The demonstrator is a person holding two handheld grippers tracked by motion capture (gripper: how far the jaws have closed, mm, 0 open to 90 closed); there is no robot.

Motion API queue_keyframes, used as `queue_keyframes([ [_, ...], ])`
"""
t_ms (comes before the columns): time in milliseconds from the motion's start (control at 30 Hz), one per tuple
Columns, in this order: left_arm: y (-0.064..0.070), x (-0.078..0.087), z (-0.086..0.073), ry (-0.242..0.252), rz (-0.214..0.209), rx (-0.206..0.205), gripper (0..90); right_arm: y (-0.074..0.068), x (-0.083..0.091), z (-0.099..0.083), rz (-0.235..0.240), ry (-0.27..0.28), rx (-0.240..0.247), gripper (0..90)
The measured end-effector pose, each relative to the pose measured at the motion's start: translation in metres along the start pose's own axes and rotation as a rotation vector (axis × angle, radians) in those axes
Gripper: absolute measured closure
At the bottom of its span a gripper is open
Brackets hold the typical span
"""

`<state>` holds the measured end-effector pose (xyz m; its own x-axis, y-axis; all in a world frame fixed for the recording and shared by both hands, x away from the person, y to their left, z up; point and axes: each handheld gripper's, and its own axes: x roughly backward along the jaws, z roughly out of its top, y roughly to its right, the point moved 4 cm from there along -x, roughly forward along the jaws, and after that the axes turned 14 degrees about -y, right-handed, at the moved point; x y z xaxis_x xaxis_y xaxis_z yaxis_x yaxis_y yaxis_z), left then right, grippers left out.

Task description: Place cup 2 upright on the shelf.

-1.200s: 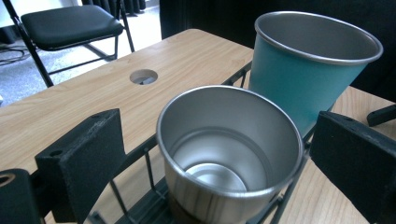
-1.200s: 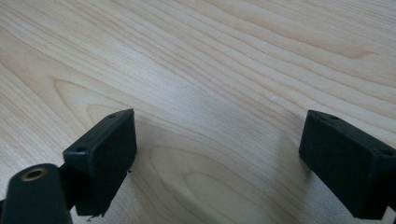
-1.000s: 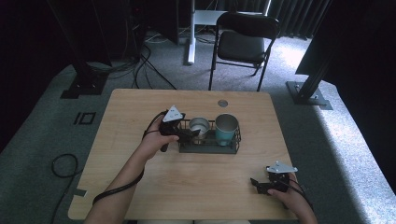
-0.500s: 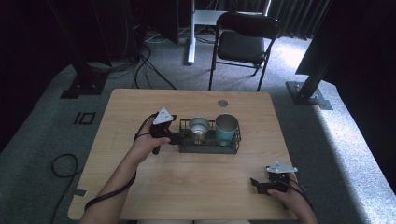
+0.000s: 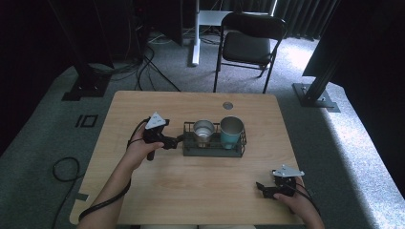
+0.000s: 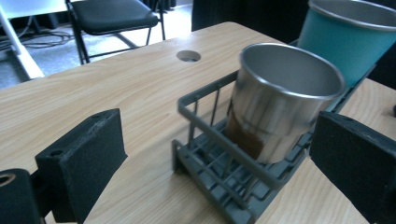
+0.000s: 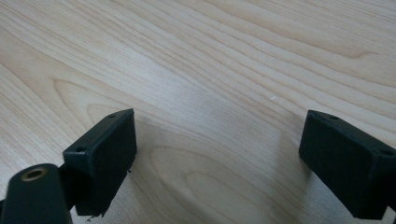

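left gripper (image 5: 179, 139) has backed off the rack (image 5: 213, 151), jaws apart.

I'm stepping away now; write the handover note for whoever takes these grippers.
Left gripper: open, holding nothing, at the left end of the rack, aimed at the steel cup.
Right gripper: open, empty, low over bare table near the front right corner.
Steel cup and teal cup stand upright side by side in the rack, mid-table.
Done: nothing gripped yet.
Left: probably close on the steel cup or the rack.
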<state>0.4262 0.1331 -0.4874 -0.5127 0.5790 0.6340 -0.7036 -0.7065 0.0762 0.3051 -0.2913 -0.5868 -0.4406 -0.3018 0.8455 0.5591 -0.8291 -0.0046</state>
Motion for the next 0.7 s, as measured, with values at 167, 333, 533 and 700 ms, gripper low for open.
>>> queue_keyframes([
  [167,-0.005,0.003,-0.005,-0.010,0.025,0.010,4.0,0.000,0.000,0.000,0.000,0.000,0.001,10.7],
  [333,-0.008,0.008,-0.014,-0.025,0.033,0.015,4.0,0.000,0.000,0.000,0.000,0.000,0.000,10.7],
  [533,-0.010,0.013,-0.023,-0.030,0.042,0.024,4.0,0.000,0.000,0.000,0.000,0.000,0.000,10.7],
  [700,-0.013,0.017,-0.032,-0.034,0.046,0.041,4.0,0.000,0.000,0.000,0.000,0.000,0.000,10.7],
])
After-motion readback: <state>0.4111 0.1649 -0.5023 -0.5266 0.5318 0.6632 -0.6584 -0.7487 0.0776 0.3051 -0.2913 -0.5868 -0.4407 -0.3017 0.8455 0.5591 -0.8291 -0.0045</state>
